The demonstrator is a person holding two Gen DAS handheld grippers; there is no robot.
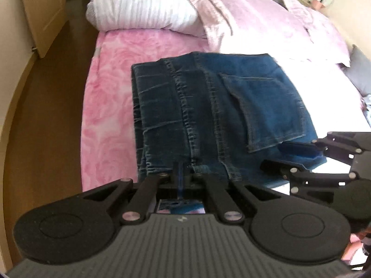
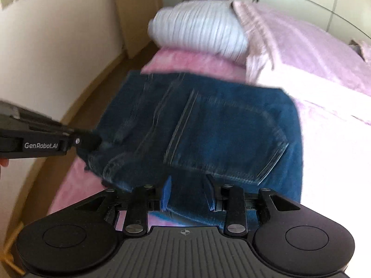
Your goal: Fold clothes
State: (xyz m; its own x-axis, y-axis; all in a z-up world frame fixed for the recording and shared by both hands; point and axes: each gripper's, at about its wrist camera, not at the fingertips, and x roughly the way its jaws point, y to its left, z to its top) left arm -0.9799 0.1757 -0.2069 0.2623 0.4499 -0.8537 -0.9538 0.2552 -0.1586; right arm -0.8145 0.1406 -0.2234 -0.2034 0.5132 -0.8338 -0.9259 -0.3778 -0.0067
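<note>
Folded jeans (image 1: 208, 106) lie near the bed's (image 1: 109, 106) left edge, left gripper (image 1: 180, 176) pinching their hem, right gripper (image 2: 189, 192) parted around denim.

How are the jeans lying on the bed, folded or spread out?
Folded: the jeans form a compact stacked rectangle, layered edges at one side, back pocket on top.

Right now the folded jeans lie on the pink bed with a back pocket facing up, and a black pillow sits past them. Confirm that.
Wrong on one point: the pillow is white, ribbed, not black; the left wrist view shows it. The rest holds: folded jeans on the pink bed, back pocket up.
</note>
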